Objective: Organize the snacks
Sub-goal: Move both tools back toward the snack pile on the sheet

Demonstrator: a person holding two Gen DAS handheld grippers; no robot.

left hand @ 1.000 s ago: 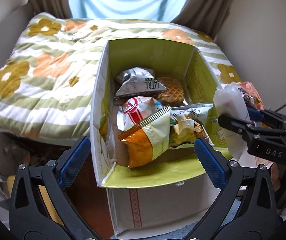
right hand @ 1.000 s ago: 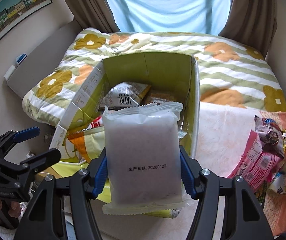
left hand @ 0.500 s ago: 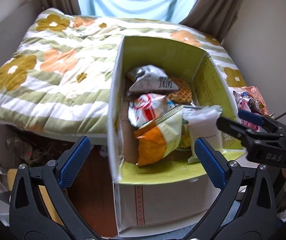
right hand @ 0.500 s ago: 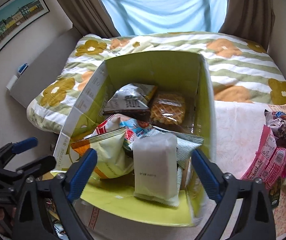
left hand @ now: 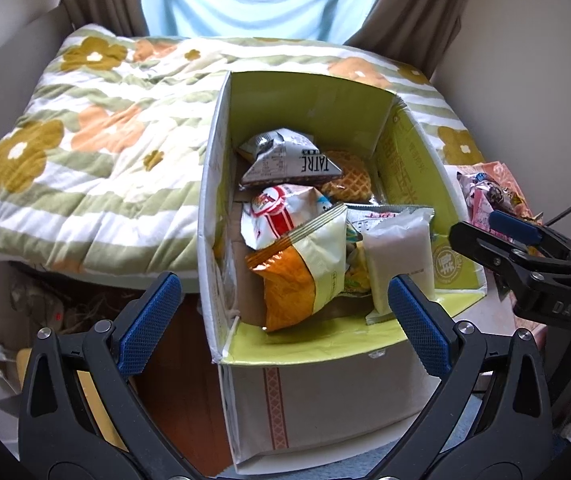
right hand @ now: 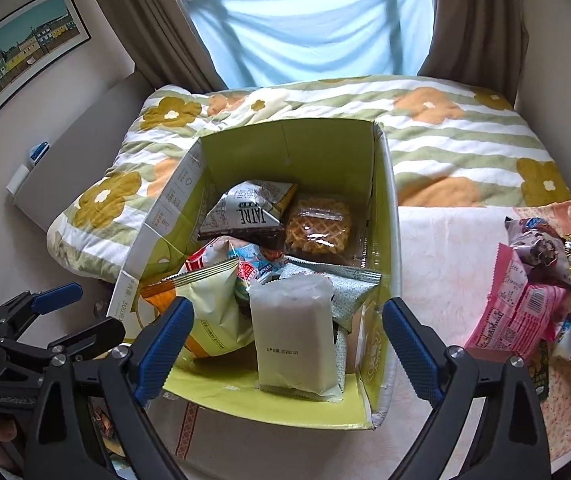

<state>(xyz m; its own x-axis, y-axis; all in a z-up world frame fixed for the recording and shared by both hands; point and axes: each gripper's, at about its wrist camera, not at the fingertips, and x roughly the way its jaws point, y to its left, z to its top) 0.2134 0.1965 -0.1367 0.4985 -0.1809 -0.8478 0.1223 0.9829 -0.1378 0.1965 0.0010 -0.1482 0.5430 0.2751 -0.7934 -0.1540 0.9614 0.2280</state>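
Right wrist view showed the green-and-white striped quilt with orange and mustard flowers (right hand: 457,136) filling the upper half of the frame. Below it at centre stood the open cardboard box with a lime-green lining (right hand: 285,152), crowded with snack packets. At right of the frame a pile of pink and foil-wrapped snack packets (right hand: 533,296) lay on the pale cloth. The white translucent rectangular snack pouch (right hand: 295,336) rested at the box's near edge, leaning on the other packets. Your right gripper (right hand: 285,336) had just been opening; its blue pads stood wide either side of the pouch, touching nothing. Your left gripper (left hand: 281,324) likewise hung spread and empty at lower centre of its own view.
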